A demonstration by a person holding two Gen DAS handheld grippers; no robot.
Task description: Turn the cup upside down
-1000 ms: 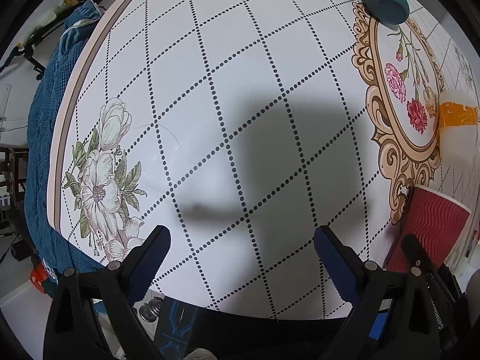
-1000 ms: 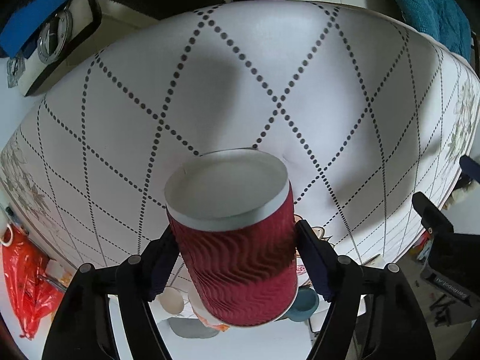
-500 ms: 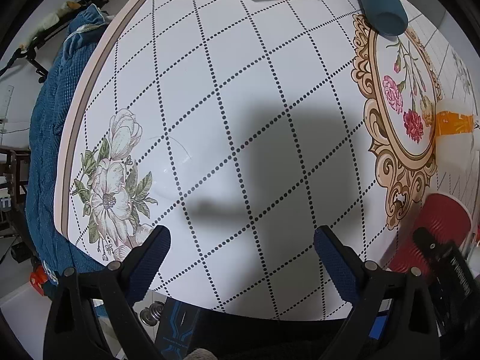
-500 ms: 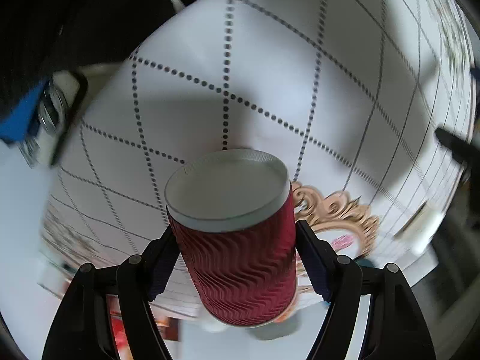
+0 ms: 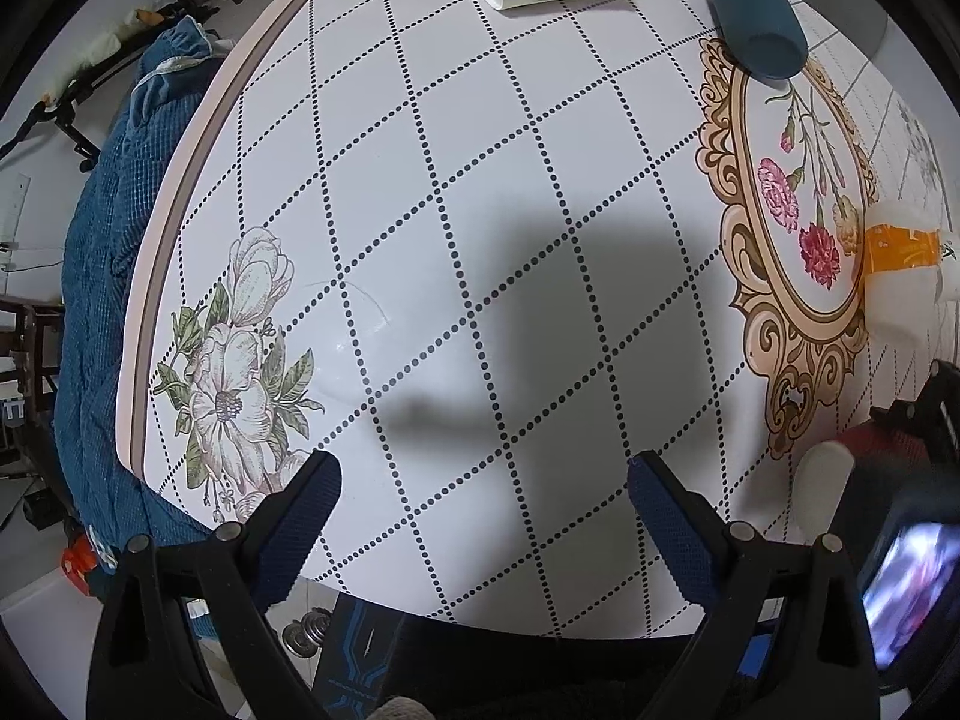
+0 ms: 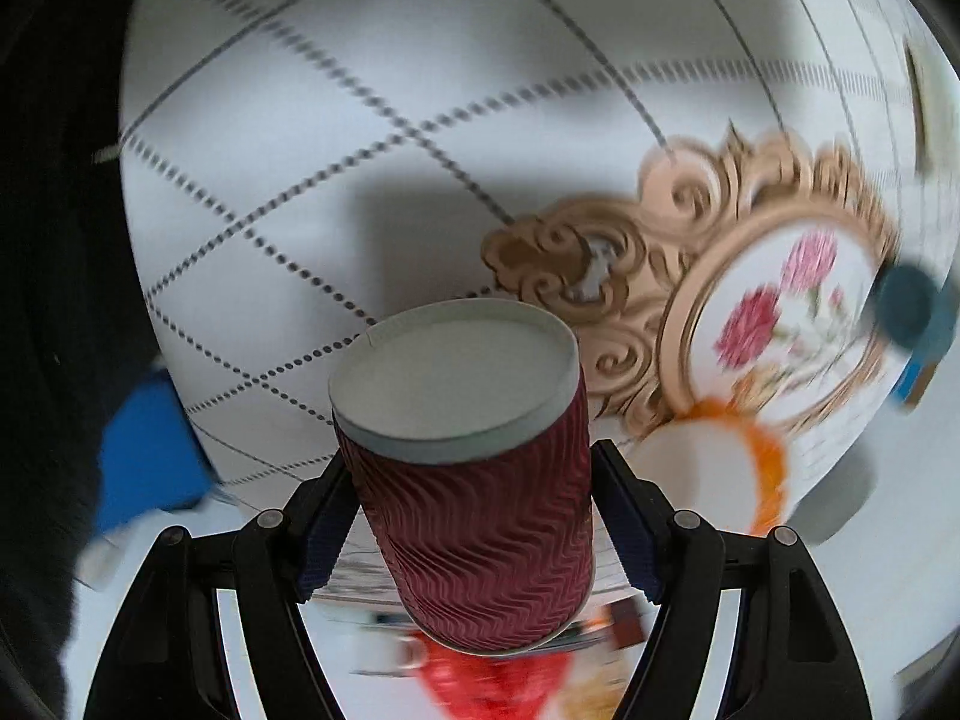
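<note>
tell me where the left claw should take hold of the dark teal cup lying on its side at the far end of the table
Grip the dark teal cup across its round side wall, mid-length, coming down from above with the left claw open wide. It lies on its side with one end toward the camera, so the curved flanks are free; the ends are probably too awkward to pinch.

bright, even light casts a broad soft shadow across the table point(image 5: 420, 180) in the sharp left wrist view, while the right wrist view smears the table's pattern with motion blur, both bending heavily toward dark fisheye edges.
</note>
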